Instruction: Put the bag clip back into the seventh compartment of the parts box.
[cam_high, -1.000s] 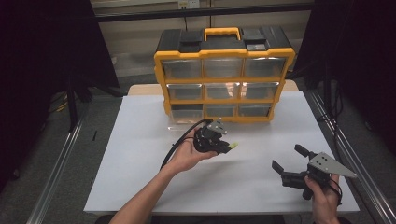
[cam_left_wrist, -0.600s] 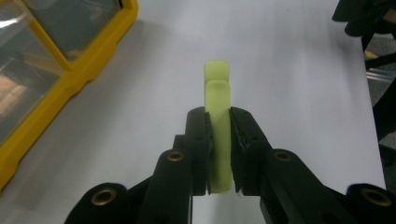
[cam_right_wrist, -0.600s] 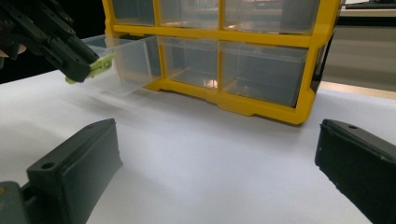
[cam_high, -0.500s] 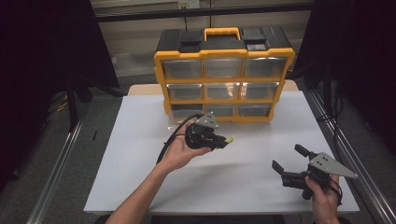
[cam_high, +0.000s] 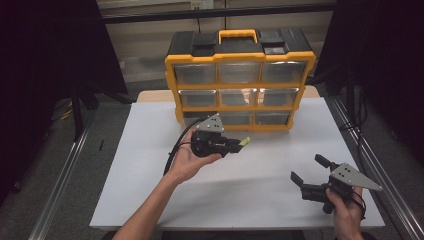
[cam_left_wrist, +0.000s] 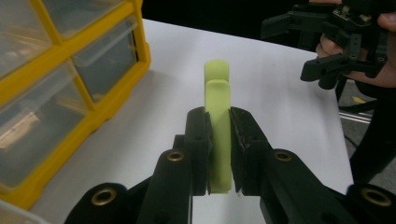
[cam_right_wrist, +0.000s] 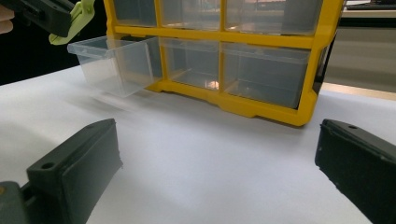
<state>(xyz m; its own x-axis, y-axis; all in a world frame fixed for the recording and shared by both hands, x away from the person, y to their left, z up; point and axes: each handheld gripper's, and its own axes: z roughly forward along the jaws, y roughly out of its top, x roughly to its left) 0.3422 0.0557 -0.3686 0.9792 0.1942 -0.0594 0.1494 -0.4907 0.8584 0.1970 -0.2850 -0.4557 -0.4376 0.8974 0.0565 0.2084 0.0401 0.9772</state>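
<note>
Left gripper (cam_high: 235, 145) pinching lime-green clip (cam_left_wrist: 218, 121) just in front of yellow drawer cabinet (cam_high: 240, 80), near its pulled-out clear bottom drawer (cam_right_wrist: 114, 63), right gripper (cam_high: 307, 172) spread wide, well apart from cabinet, above white table (cam_high: 250, 195).

I find no text, label, brand, number or sign that I can read in any view. The yellow organizer (cam_high: 240, 80) across the upper middle of the frame bears no legible marking on its front, and its clear drawer fronts are blank.
</note>
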